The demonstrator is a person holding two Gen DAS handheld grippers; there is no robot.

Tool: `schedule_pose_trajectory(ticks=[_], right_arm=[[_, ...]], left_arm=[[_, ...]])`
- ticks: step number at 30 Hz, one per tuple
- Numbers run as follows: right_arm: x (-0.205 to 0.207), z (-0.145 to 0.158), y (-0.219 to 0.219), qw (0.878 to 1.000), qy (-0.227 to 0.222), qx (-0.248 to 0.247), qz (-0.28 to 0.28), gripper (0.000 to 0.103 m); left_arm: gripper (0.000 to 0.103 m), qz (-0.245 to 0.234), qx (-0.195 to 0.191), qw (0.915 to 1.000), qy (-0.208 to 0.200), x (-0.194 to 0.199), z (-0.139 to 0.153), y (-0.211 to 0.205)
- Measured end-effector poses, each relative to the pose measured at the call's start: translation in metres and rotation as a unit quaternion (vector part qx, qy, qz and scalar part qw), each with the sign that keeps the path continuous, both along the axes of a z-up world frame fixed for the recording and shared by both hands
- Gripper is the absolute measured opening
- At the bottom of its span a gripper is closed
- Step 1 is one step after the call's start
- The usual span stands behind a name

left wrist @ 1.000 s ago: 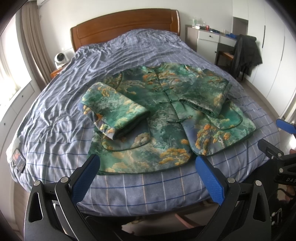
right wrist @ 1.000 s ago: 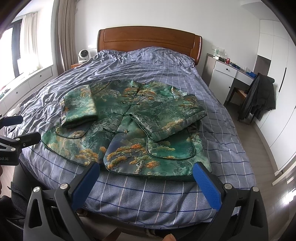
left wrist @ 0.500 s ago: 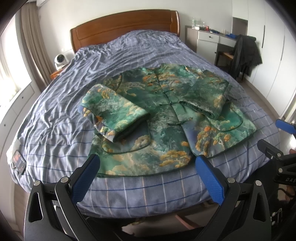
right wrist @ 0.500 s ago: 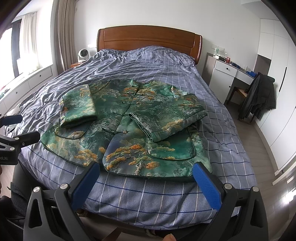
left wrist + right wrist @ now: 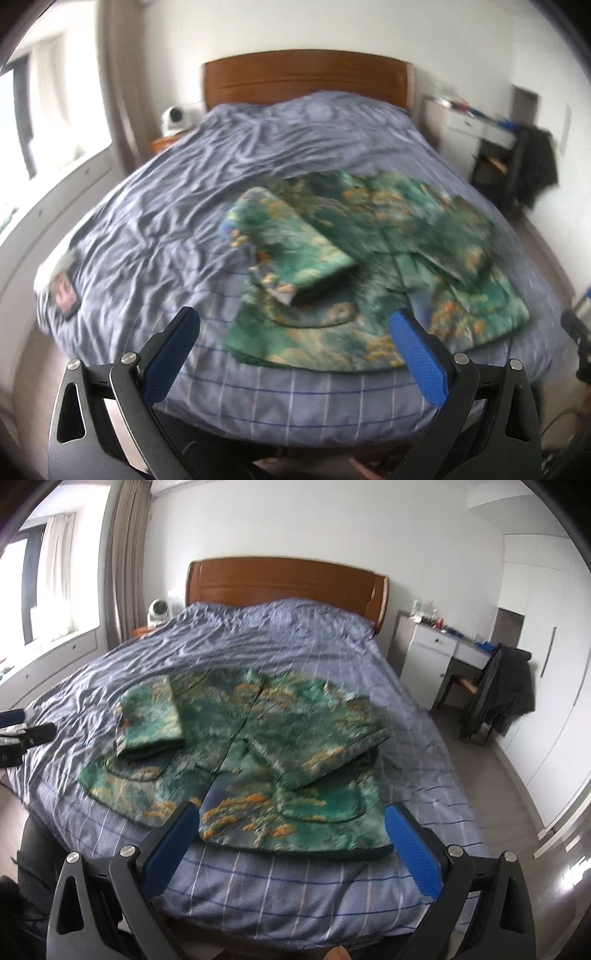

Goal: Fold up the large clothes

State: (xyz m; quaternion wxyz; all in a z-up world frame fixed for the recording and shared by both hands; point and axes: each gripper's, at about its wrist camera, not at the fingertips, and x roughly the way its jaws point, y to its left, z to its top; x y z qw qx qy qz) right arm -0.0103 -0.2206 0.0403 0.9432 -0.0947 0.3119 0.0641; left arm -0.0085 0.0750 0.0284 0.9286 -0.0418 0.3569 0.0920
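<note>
A green jacket (image 5: 373, 266) (image 5: 258, 746) with orange and gold patterns lies flat on the bed near its foot, both sleeves folded in over the front. The left sleeve (image 5: 291, 243) (image 5: 147, 716) rests on the left side, the right sleeve (image 5: 325, 738) on the right. My left gripper (image 5: 295, 350) hangs open just before the jacket's lower left hem, nothing between its blue pads. My right gripper (image 5: 291, 842) is open too, over the lower hem near the middle and right. Both views are blurred by motion.
The bed (image 5: 332, 897) has a blue checked cover and a wooden headboard (image 5: 288, 583). A white desk (image 5: 436, 650) and a chair with a dark coat (image 5: 502, 694) stand on the right. A small fan (image 5: 159, 609) sits by the window side. The other gripper's tip (image 5: 26, 731) shows at left.
Both grippers have moved: the left one has swung leftward, so the jacket now lies right of centre, and the right one has come closer to the hem. The jacket has not moved.
</note>
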Motion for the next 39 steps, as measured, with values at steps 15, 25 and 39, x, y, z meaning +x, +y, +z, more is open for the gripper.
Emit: schedule_pose_trajectory(ticks=[15, 25, 39], right_arm=[[0.03, 0.001, -0.006, 1.0, -0.018, 0.012, -0.002, 0.102], [0.166, -0.109, 0.04, 0.974, 0.042, -0.132, 0.177, 0.101], [0.22, -0.039, -0.102, 0.997, 0.055, 0.05, 0.008, 0.014]], left_arm=[[0.103, -0.002, -0.045, 0.999, 0.004, -0.001, 0.0, 0.003], [0.103, -0.036, -0.016, 0.9992, -0.004, 0.007, -0.01, -0.004], [0.103, -0.06, 0.053, 0.9956, 0.049, 0.028, -0.052, -0.01]])
